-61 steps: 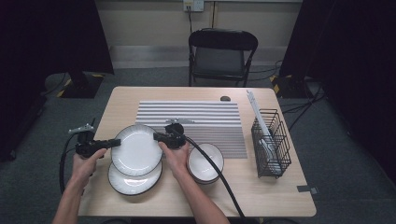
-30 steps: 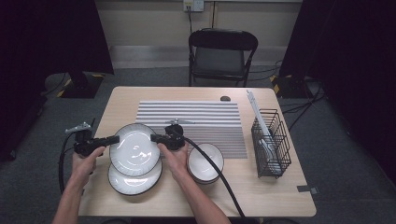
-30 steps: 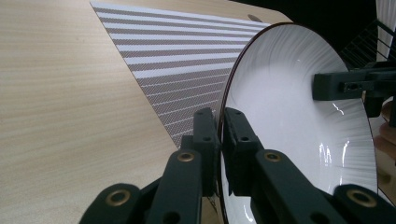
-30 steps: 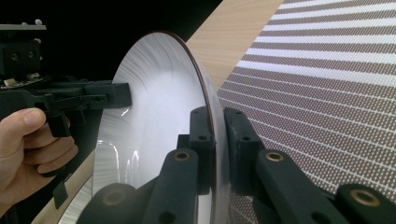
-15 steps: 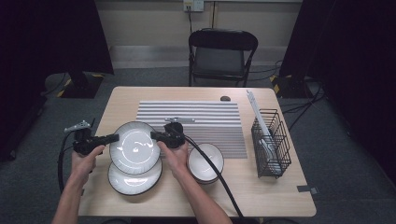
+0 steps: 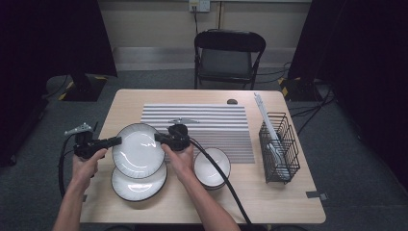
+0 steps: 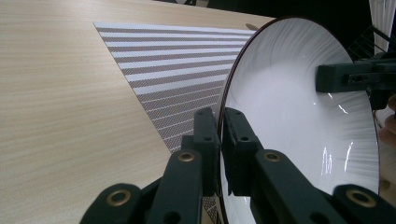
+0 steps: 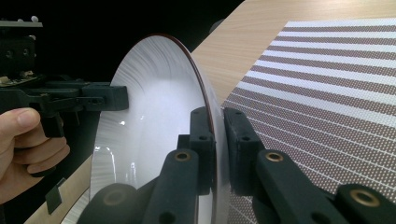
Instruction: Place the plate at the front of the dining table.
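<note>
Above the lower plate (image 6: 138, 184), both tongs, left (image 6: 116, 140) and right (image 6: 159, 138), pinch opposite rims of the raised plate (image 6: 138, 151).

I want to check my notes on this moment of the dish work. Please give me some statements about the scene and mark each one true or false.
1. Both claws grip the same plate by opposite edges. True: the left claw and the right claw each pinch its rim.
2. The held plate lies flat on the table. False: it is lifted and tilted above a second plate.
3. A bowl sits to the right of the plates. True.
4. The wire rack stands on the left side of the table. False: it stands at the right side.
5. The striped mat lies on the table. True.
</note>
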`<control>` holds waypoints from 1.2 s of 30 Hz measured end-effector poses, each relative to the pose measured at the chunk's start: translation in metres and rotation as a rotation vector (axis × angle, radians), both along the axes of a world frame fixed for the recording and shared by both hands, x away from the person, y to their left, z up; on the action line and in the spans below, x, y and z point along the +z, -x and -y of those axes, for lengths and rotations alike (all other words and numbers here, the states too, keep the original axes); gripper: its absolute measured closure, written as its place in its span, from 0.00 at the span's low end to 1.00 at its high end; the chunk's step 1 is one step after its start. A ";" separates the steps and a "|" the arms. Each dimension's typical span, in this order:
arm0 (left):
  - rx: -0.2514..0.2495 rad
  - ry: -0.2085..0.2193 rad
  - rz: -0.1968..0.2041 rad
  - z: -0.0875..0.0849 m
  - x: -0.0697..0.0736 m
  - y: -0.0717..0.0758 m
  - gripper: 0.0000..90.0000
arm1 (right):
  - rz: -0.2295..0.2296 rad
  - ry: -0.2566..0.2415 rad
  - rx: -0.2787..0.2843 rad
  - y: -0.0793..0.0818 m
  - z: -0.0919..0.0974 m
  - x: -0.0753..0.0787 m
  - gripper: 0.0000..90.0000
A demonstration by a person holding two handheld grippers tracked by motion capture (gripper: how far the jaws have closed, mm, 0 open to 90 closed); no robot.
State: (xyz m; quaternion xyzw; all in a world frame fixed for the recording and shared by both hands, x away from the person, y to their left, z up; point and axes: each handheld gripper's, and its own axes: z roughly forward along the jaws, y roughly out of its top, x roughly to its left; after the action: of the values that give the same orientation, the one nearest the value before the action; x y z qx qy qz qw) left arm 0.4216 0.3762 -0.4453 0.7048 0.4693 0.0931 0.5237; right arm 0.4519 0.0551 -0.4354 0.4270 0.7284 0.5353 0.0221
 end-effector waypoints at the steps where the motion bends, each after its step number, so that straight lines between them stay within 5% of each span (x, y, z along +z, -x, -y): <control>1: 0.000 -0.004 0.000 0.000 0.000 0.000 0.94 | 0.002 0.001 -0.001 0.000 0.000 0.000 0.92; 18: 0.002 -0.024 0.014 0.005 0.013 -0.006 0.94 | 0.014 -0.003 -0.018 -0.003 0.003 0.009 0.92; 36: 0.003 0.005 0.029 0.008 0.023 -0.010 0.94 | 0.020 0.021 -0.045 -0.003 0.005 0.029 0.92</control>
State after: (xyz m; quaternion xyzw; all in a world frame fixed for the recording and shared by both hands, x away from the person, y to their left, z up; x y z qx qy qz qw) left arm 0.4316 0.3677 -0.4221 0.7012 0.4631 0.1030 0.5322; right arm 0.4548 0.0503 -0.4060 0.4375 0.7239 0.5314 0.0456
